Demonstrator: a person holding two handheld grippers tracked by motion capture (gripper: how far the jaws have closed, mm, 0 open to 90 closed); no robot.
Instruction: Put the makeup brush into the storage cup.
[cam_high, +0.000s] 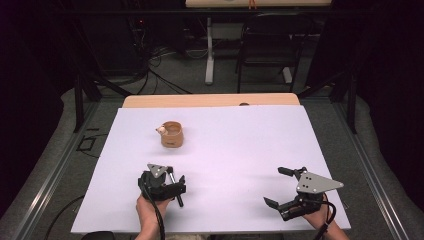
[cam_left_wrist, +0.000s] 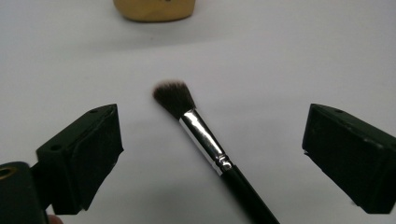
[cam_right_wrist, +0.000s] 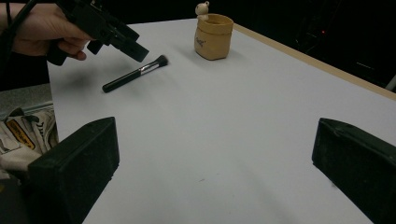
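A makeup brush (cam_left_wrist: 205, 140) with dark bristles, a silver ferrule and a black handle lies flat on the white sheet. My left gripper (cam_left_wrist: 214, 137) stands open over it, one jaw on each side, neither touching it. In the high view the brush (cam_high: 178, 196) lies by the left gripper (cam_high: 165, 181) near the front left. A tan pot (cam_high: 171, 135) with a small figure on its rim stands farther back. My right gripper (cam_high: 277, 186) is open at the front right with nothing between its jaws. The right gripper view shows the brush (cam_right_wrist: 135, 73), pot (cam_right_wrist: 214, 36) and left gripper (cam_right_wrist: 109, 33).
The white sheet (cam_high: 240, 150) covers most of the wooden table (cam_high: 210, 100). Beyond the table stand a black chair (cam_high: 267, 45) and a white stand (cam_high: 209, 50), with cables on the floor. Dark frame posts flank the table on both sides.
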